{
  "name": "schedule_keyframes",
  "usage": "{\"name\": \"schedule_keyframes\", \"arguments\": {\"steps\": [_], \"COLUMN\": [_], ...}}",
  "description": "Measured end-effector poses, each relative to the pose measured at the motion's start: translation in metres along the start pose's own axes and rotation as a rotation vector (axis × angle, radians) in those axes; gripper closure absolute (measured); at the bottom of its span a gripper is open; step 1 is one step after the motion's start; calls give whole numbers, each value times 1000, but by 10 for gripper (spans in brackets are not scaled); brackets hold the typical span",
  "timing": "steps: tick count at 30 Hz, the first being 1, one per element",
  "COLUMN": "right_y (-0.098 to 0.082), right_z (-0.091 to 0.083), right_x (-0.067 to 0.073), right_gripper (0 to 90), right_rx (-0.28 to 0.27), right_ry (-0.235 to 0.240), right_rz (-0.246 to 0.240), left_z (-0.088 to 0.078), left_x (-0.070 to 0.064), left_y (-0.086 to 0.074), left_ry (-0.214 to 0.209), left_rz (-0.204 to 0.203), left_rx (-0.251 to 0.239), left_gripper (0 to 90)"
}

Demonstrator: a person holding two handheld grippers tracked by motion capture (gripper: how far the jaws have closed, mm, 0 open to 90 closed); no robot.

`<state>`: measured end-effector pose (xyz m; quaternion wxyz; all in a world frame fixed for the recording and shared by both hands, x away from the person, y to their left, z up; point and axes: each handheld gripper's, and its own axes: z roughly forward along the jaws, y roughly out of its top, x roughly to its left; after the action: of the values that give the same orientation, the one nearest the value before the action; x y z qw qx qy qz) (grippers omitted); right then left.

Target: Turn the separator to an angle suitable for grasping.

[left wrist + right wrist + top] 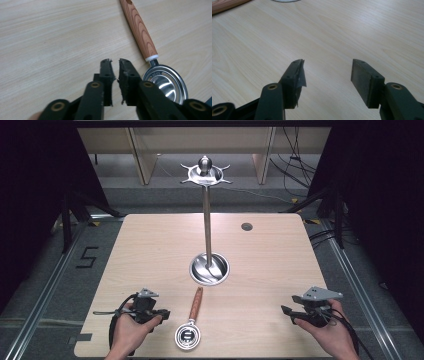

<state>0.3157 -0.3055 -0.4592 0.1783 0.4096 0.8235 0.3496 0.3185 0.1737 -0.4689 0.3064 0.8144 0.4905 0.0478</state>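
strainer spoon (191, 325) lies on surface (270, 270), at 3 o'clock just beside left tongs (163, 313) | handle toward 12 | left tongs nearly closed, empty | right tongs (285, 310) wide, empty, well apart

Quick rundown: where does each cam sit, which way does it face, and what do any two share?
High view: above the person's side, looking forward and down on the table; both forearms, left gripper and right gripper show.
Left gripper view: rides the left gripper, nearly shut, facing the tabletop beside the strainer.
Right gripper view: rides the right gripper, open, facing bare wood.
Shared: the strainer appears in the high and left gripper views.
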Motion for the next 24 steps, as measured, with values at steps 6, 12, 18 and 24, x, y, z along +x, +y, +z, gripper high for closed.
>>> {"name": "schedule_keyframes", "arguments": {"steps": [6, 12, 18, 24], "right_y": [0, -1, 0, -1], "right_z": [0, 1, 2, 2], "right_x": [-1, 2, 1, 0], "right_gripper": [443, 443, 443, 442], "right_rx": [1, -1, -5, 2], "right_ry": [-16, -9, -8, -13], "right_rz": [-12, 15, 9, 8], "left_z": [16, 26, 31, 25], "left_x": [-9, -16, -23, -40], "left_y": [6, 13, 18, 29], "left_ry": [-41, -46, -59, -79], "left_rz": [68, 134, 154, 181], "left_rx": [109, 164, 172, 89], "left_gripper": [891, 892, 891, 892]}}
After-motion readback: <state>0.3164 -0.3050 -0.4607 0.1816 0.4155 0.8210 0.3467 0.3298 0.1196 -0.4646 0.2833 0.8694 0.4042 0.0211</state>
